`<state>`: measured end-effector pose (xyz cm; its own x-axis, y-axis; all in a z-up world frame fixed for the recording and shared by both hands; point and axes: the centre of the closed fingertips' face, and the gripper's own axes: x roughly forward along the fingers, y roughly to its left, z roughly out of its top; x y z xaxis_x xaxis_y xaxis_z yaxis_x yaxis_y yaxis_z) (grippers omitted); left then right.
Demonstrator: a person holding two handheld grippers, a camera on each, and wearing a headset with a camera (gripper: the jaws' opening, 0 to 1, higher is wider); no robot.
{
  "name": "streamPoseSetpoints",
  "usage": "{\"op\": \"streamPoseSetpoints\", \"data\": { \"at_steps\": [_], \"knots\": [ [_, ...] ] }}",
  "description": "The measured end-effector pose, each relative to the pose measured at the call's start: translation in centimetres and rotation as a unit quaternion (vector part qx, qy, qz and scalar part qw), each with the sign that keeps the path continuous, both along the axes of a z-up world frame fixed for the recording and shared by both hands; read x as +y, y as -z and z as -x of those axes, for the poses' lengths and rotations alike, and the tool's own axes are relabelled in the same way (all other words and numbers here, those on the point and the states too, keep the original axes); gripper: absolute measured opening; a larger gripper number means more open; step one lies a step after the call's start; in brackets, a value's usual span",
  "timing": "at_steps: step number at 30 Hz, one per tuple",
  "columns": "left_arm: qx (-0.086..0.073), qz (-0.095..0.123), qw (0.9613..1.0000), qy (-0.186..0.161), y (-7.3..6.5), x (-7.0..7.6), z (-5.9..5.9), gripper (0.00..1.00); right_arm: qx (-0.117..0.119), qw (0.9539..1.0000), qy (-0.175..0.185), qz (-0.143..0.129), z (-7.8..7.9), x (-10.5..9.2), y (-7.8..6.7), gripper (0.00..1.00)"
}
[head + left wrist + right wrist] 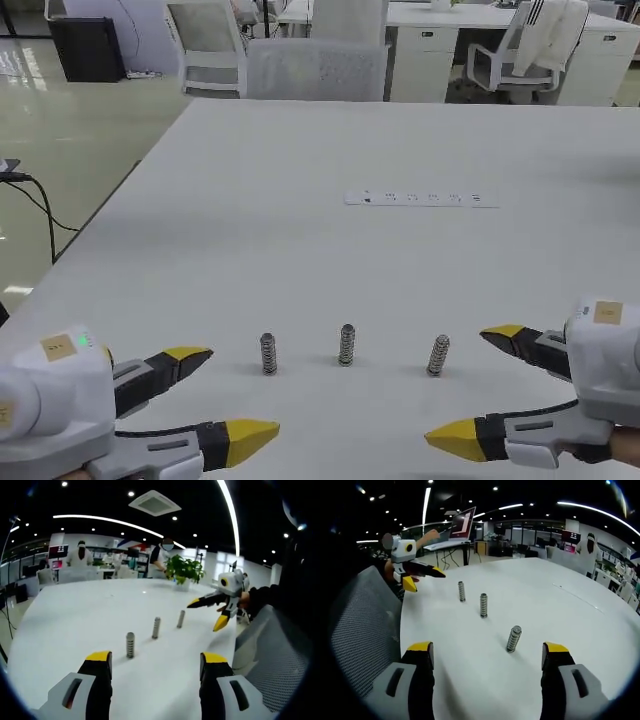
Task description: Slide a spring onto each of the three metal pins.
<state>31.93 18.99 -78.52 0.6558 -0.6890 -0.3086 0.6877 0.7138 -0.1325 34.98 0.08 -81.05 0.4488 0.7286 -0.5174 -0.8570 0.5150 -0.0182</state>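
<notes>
The left tool (238, 392) is standing open, its two yellow-tipped jaws wide apart and gripping nothing; the right tool (458, 385) is also open and is carrying nothing. Both are hovering low over the white desk (300, 230), on the person's side of the middle spring (346, 345); the left tool is lying to the left of it and the right tool to the right, with both sets of tips pointing inward toward it. The middle spring is standing upright on the desk; the left spring (268, 354) is standing near it on one side and the right spring (438, 355) on the other, all three making one row across. The right spring is leaning a little away from the middle spring. The pins are seeming to sit inside the coils, though I cannot tell this clearly; if so, I am judging the task as done. Each long axis is running up from the desk, so any coming grip is needing jaws that close from the sides; the left tool is nearer to the left spring, the right tool to the right spring. Far beyond the middle spring a white power strip (420, 198) is lying flat.
</notes>
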Motion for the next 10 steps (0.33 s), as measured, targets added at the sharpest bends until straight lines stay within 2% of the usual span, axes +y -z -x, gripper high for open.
{"op": "streamPoseSetpoints", "data": {
  "at_steps": [10],
  "knots": [
    [0.003, -0.002, 1.0000, 0.002, 0.10, -0.12, 0.00, 0.67, 0.000, 1.0000, 0.002, 0.000, -0.11, -0.13, 0.00, 0.89]
  ]
}}
